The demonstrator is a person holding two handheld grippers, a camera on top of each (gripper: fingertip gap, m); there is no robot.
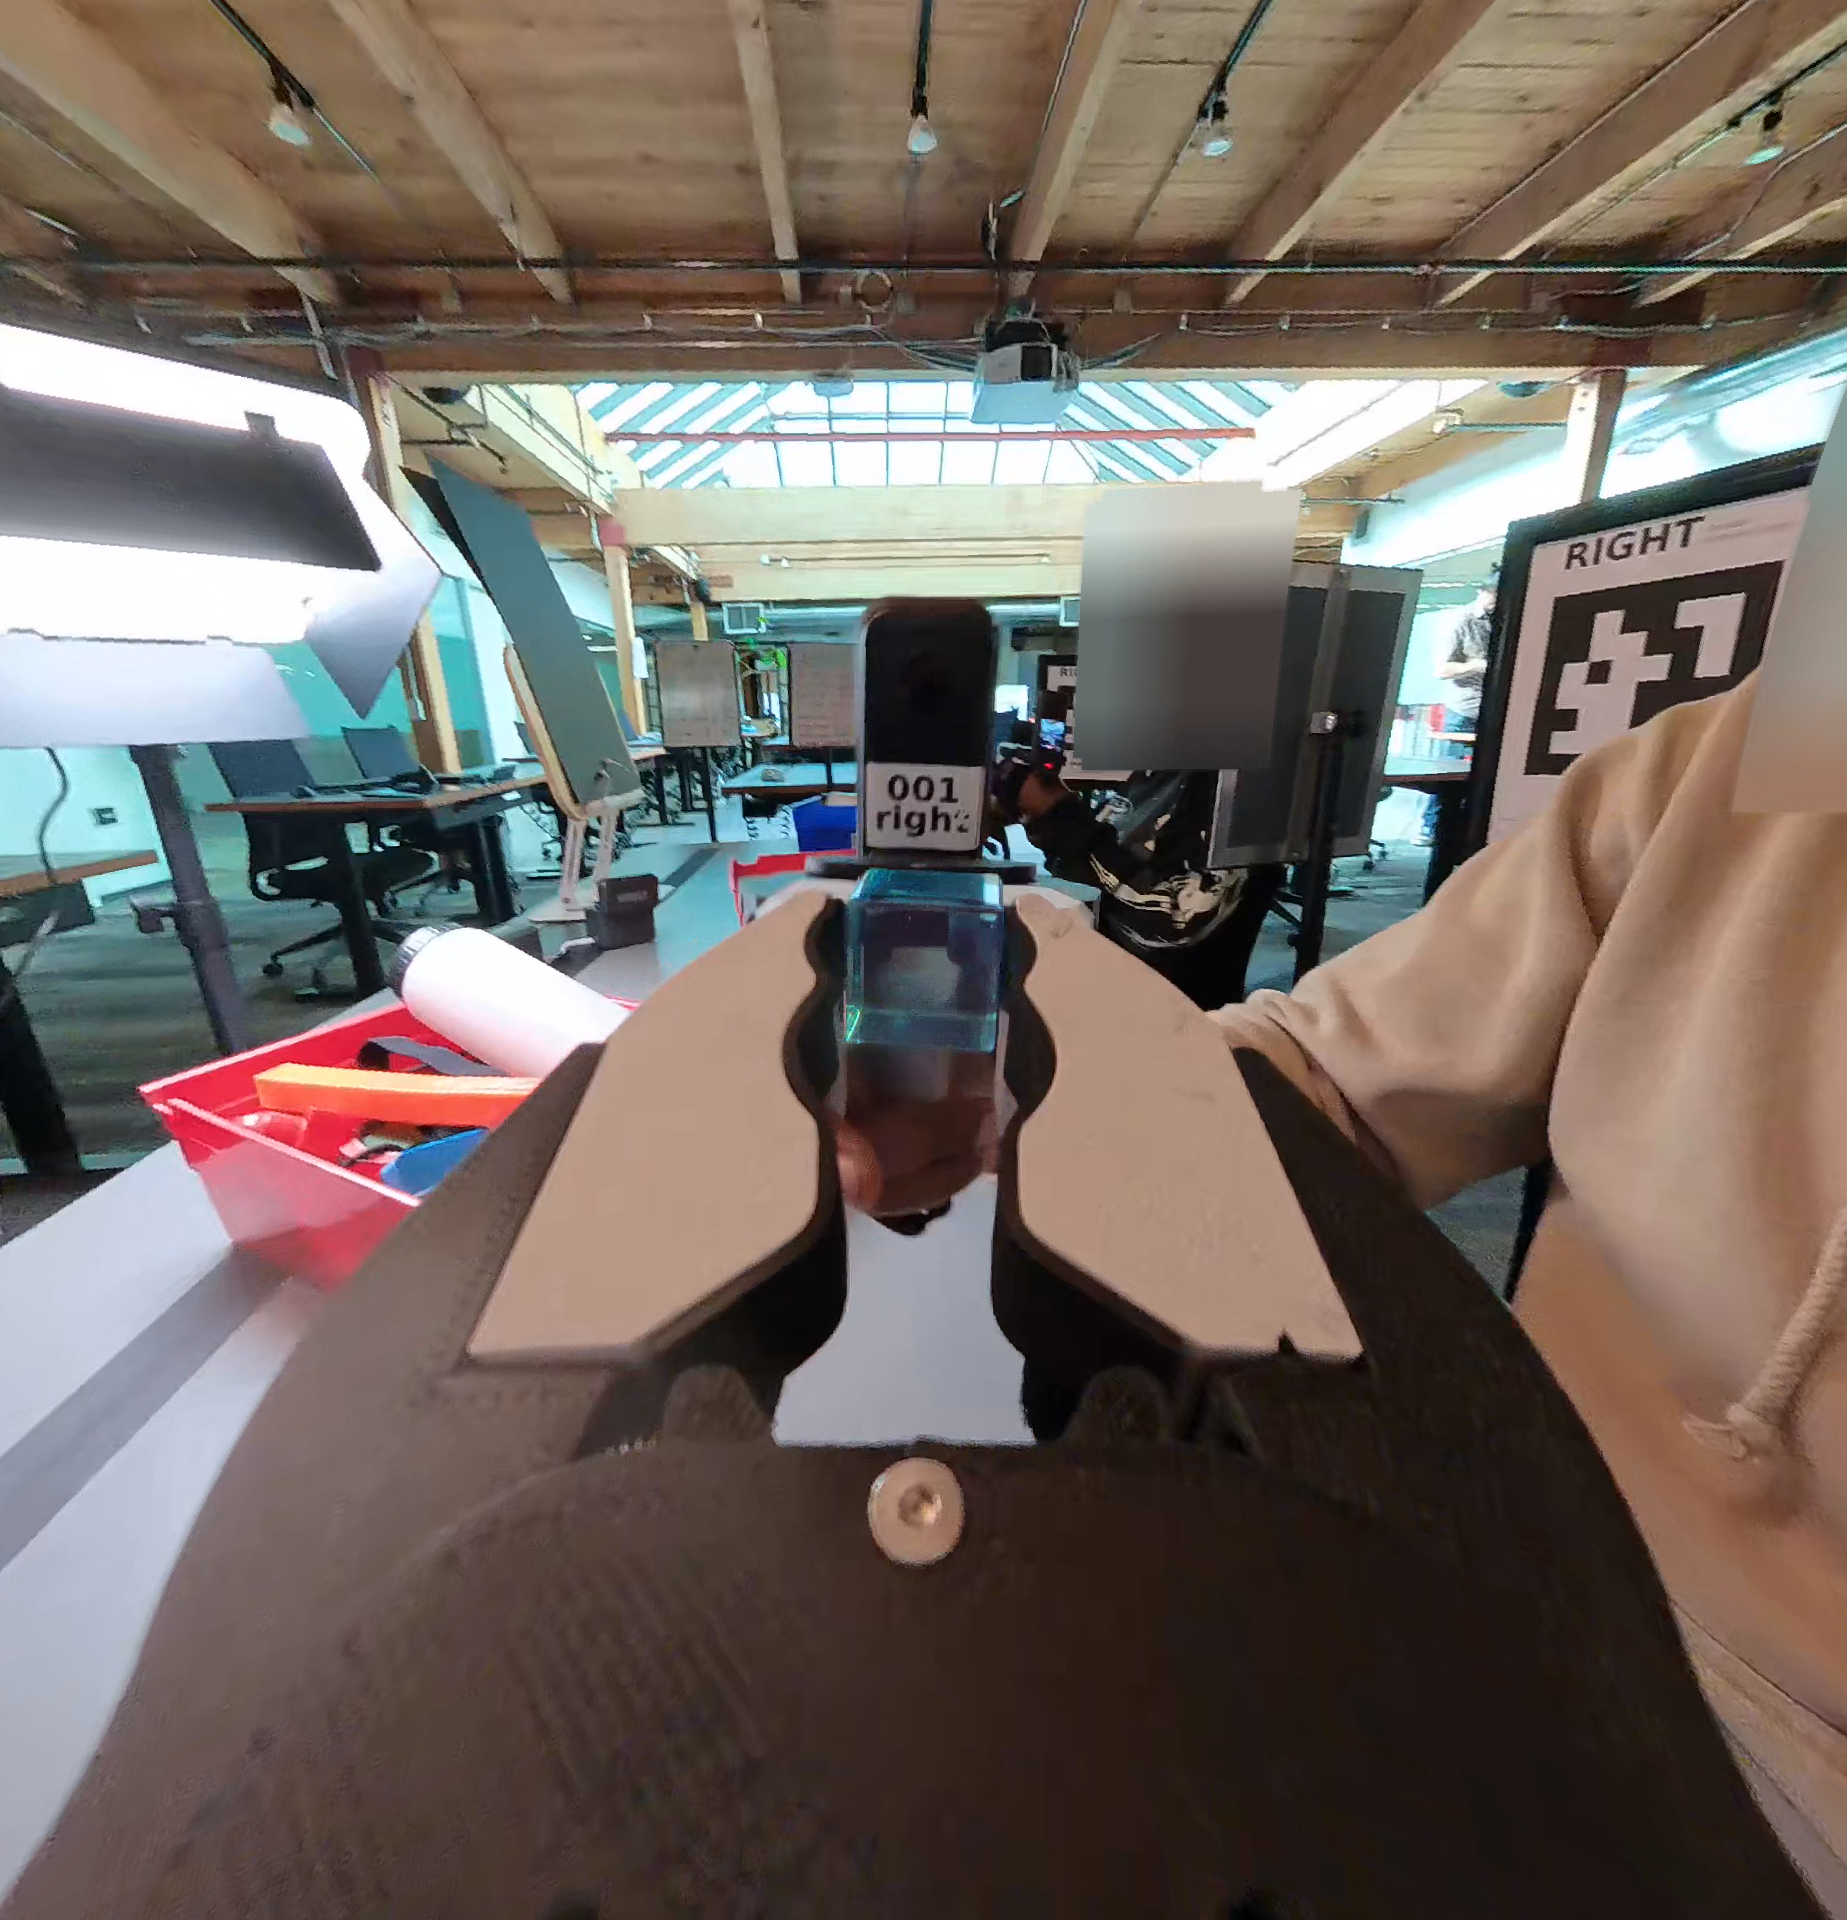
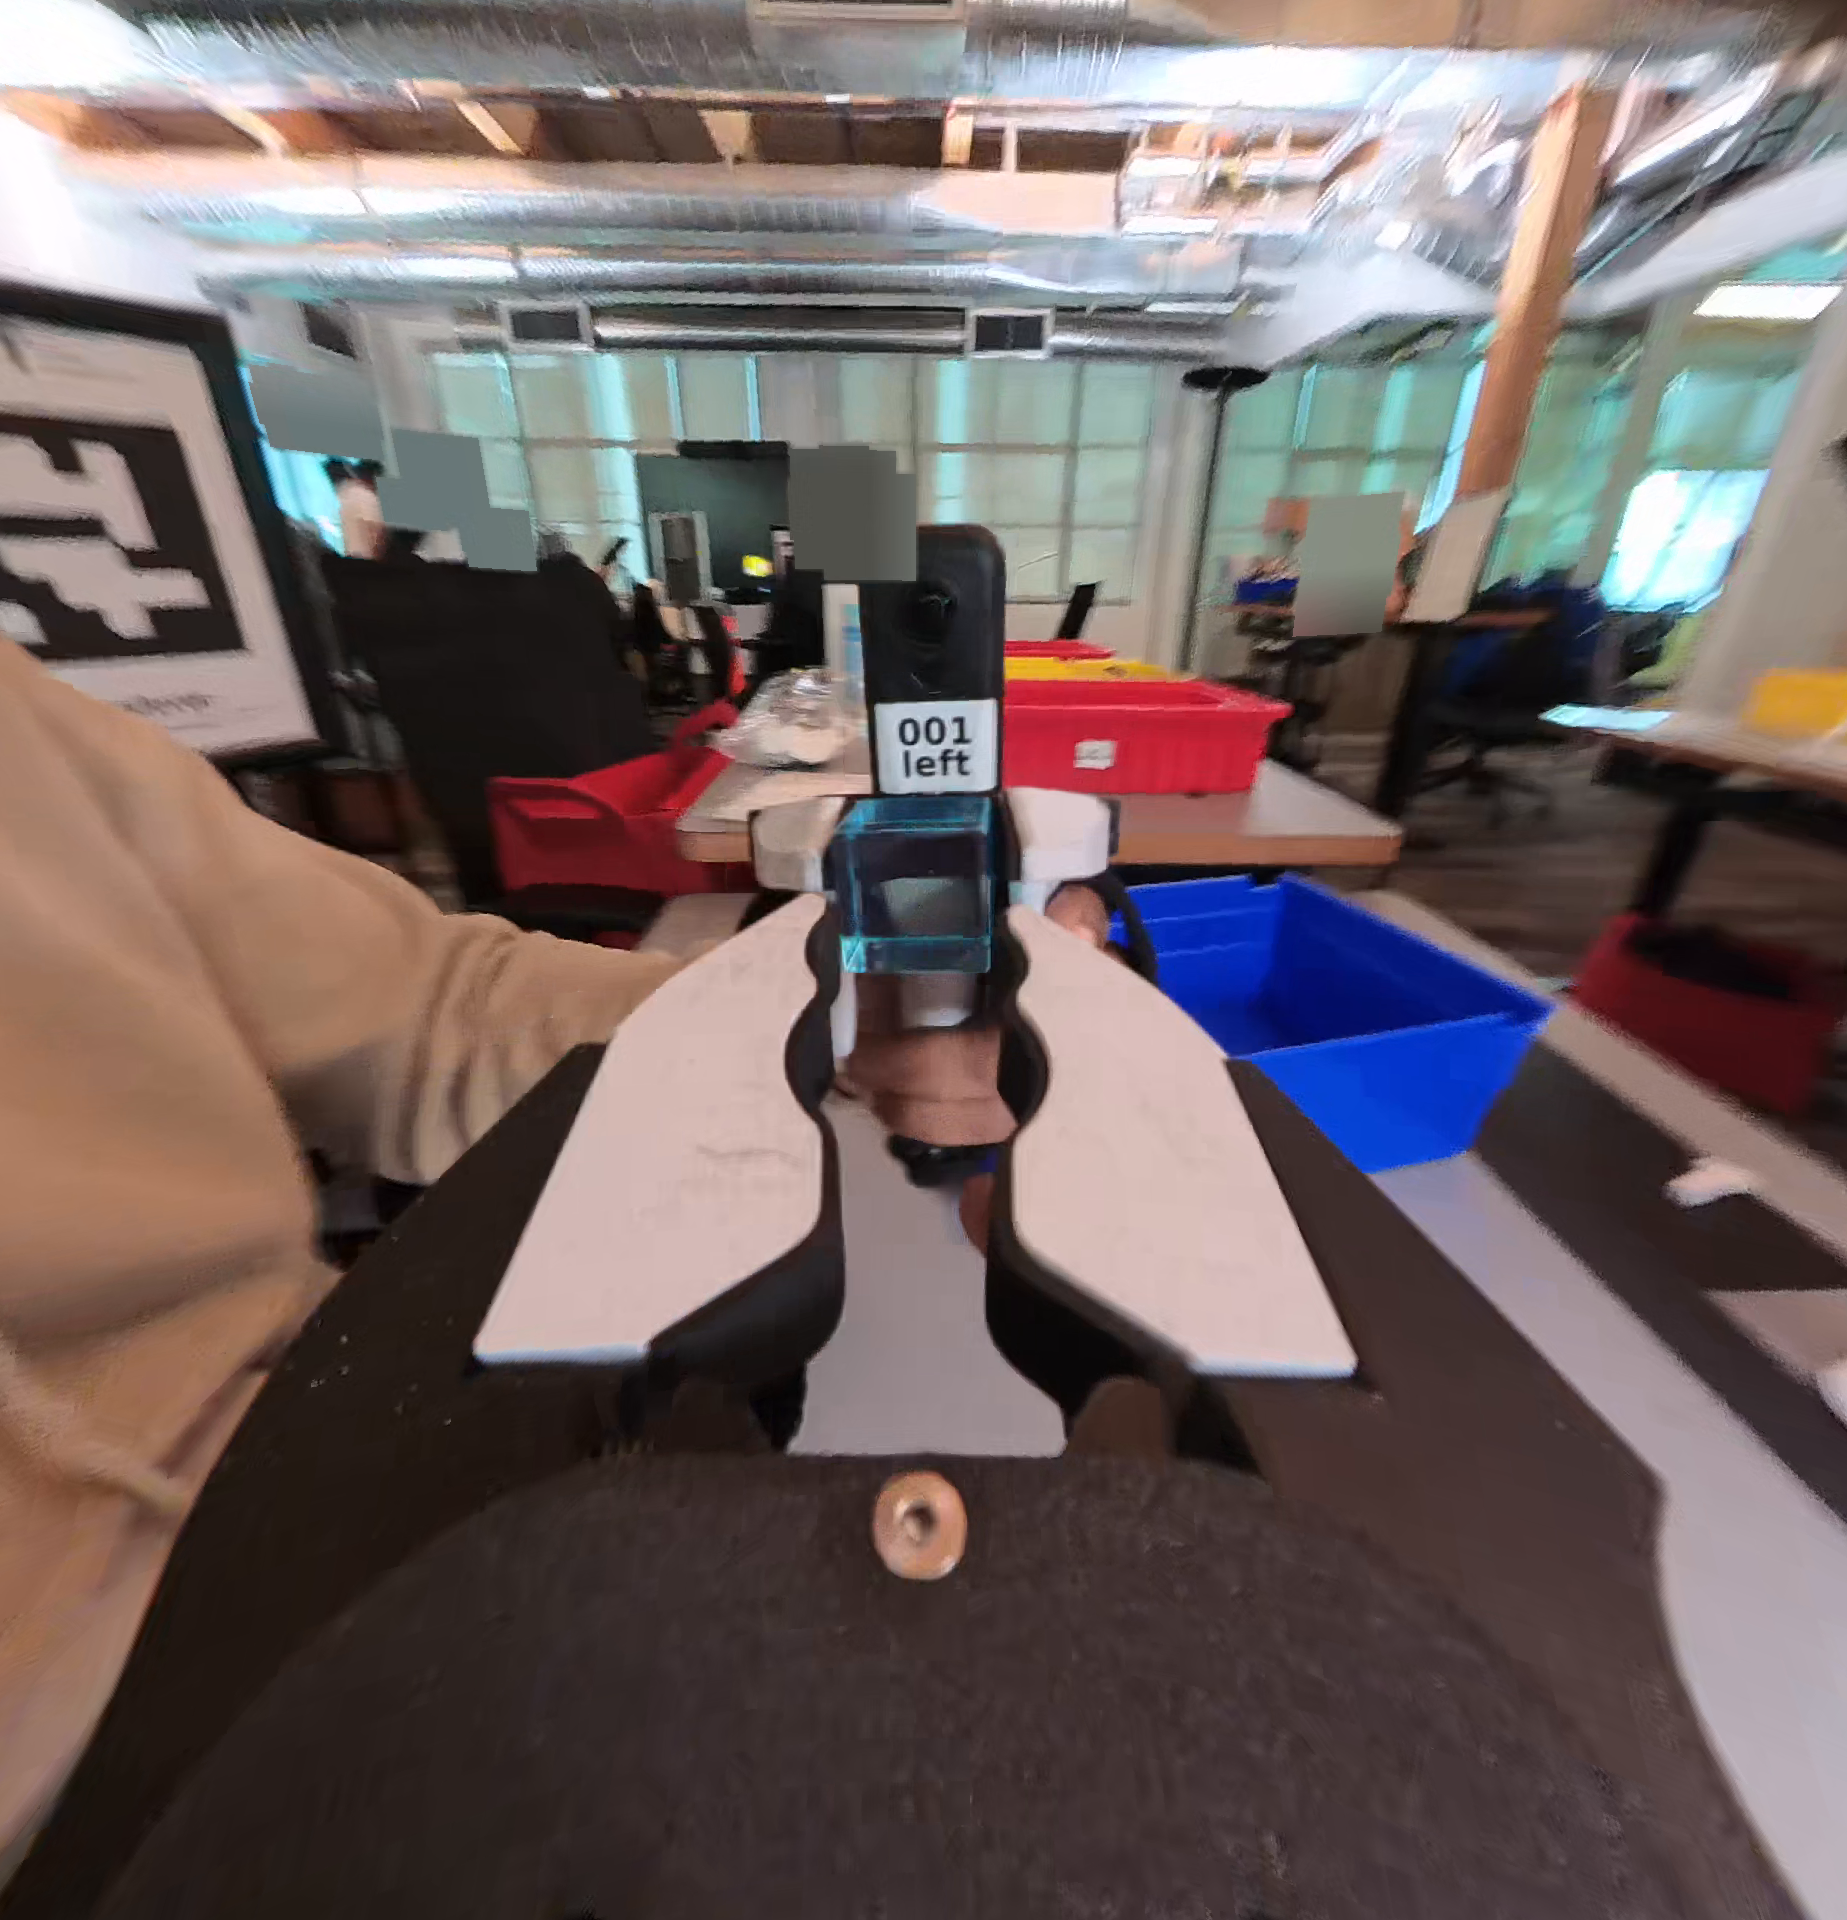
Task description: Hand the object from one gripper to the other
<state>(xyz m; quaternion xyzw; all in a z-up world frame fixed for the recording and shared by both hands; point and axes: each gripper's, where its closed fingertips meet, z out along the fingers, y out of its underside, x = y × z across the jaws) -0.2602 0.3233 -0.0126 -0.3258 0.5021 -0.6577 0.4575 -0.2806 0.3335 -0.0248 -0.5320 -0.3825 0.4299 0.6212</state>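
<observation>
Left wrist view shows the left gripper (image 1: pixel 921 961) with its two grey fingers (image 1: pixel 690 1143) closed narrow on a transparent blue-tinted cube (image 1: pixel 923 961), which sits between the fingertips, held up in the air above the grey table (image 1: pixel 88 1382). The cube is clear like glass or acrylic, with teal edges and a darker, cloudy middle; its faces are flat and its corners sharp. Just behind it stands the right gripper's black camera (image 1: pixel 927 686) with a white label under it.

In the right wrist view the right gripper (image 2: pixel 917 904) also has its fingers drawn close on both sides of the same cube (image 2: pixel 914 899), so both pairs of tongs seem to press it at once. The left gripper (image 2: pixel 934 831) faces from the other side, with a person's hand (image 2: pixel 934 1081) below it. A beige hoodie sleeve (image 2: pixel 275 966) reaches in from the left. A blue bin (image 2: pixel 1345 1018) lies on the table to the right, and red bins (image 2: pixel 1137 727) stand farther back
</observation>
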